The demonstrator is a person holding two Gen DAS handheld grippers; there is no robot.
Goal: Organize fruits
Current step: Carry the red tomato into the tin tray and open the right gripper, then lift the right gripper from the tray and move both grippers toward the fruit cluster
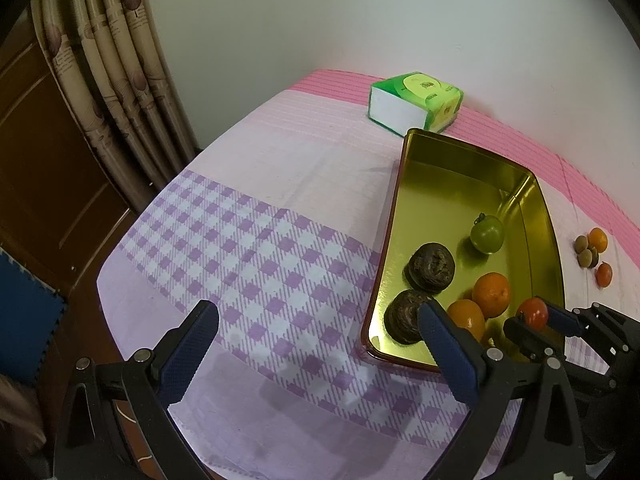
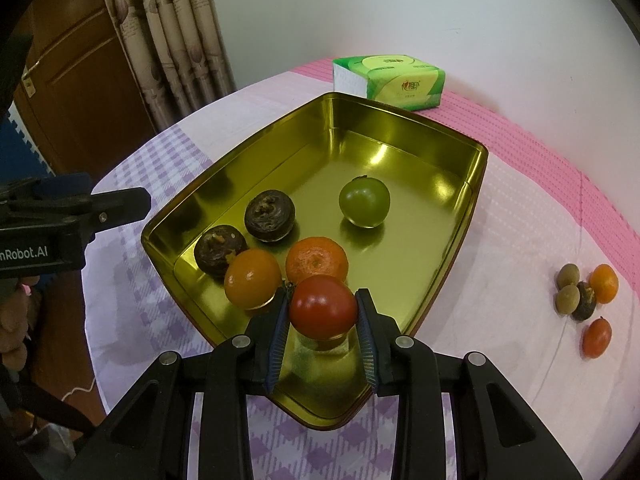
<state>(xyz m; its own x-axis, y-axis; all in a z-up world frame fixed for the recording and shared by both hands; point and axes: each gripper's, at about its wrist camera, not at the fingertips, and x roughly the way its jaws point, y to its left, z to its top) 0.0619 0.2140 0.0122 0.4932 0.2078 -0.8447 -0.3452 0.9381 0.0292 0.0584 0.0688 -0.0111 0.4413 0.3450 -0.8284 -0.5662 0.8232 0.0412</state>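
Left wrist view: left tongs (image 1: 316, 320) spread apart, nothing between them, over the checked cloth of the counter (image 1: 256, 240) just left of the gold tray (image 1: 548, 216). In the tray: green fruit (image 1: 487, 234), two dark fruits (image 1: 430, 266), two oranges (image 1: 491, 294). Right tongs (image 1: 534, 320) at the tray's near right corner, clamped on a red tomato (image 1: 534, 313). Tissue pack (image 1: 416, 102) behind the tray; loose small fruits (image 1: 592, 254) right of it. Curtain (image 1: 116, 80) far left.

Right wrist view: right tongs (image 2: 323, 308) clamped on the red tomato (image 2: 323, 307), just above the tray (image 2: 400, 128) floor at its near end, beside the oranges (image 2: 253, 278). Only here: the tomato's full outline; a hand (image 2: 14, 320) behind the left tongs.
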